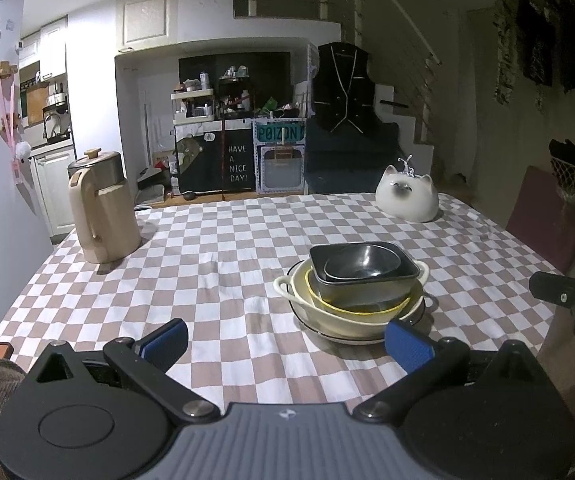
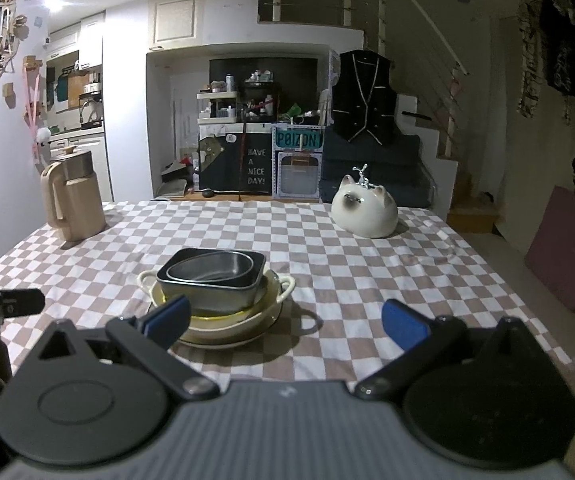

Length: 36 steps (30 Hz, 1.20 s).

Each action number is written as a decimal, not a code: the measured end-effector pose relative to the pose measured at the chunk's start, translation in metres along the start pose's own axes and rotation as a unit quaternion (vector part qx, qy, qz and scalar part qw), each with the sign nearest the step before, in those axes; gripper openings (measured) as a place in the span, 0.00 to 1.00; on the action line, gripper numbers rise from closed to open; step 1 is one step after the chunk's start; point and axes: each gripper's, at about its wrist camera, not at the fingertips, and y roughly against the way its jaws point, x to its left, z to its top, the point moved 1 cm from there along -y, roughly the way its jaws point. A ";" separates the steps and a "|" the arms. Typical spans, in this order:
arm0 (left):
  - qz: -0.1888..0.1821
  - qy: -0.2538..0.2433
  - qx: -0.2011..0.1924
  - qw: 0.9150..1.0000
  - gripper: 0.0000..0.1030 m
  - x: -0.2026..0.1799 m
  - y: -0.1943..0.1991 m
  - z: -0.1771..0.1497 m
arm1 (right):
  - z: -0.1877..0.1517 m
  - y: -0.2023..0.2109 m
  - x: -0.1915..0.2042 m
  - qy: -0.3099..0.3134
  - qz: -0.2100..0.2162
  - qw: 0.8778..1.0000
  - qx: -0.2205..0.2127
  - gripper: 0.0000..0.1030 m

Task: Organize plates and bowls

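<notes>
A stack of dishes stands on the checkered tablecloth [image 1: 215,240]. From the bottom: a white plate with a dark rim [image 1: 351,336], a cream bowl with two handles [image 1: 347,316], a yellow-rimmed bowl [image 1: 351,307], a dark square dish [image 1: 363,280] and a dark oval bowl [image 1: 361,264] on top. The stack also shows in the right wrist view [image 2: 215,284]. My left gripper [image 1: 287,340] is open and empty, near the table's front edge, left of the stack. My right gripper [image 2: 287,324] is open and empty, just right of the stack.
A beige jug with a steel lid [image 1: 101,210] stands at the table's far left. A white cat-shaped ceramic [image 1: 407,196] sits at the far right. A maroon cushion [image 2: 567,252] leans by the wall to the right. Shelves and boxes stand beyond the table.
</notes>
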 end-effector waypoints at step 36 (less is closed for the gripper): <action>0.001 0.003 0.002 1.000 1.00 0.001 0.000 -0.002 | -0.003 -0.002 0.000 0.007 0.003 1.000 0.005 0.99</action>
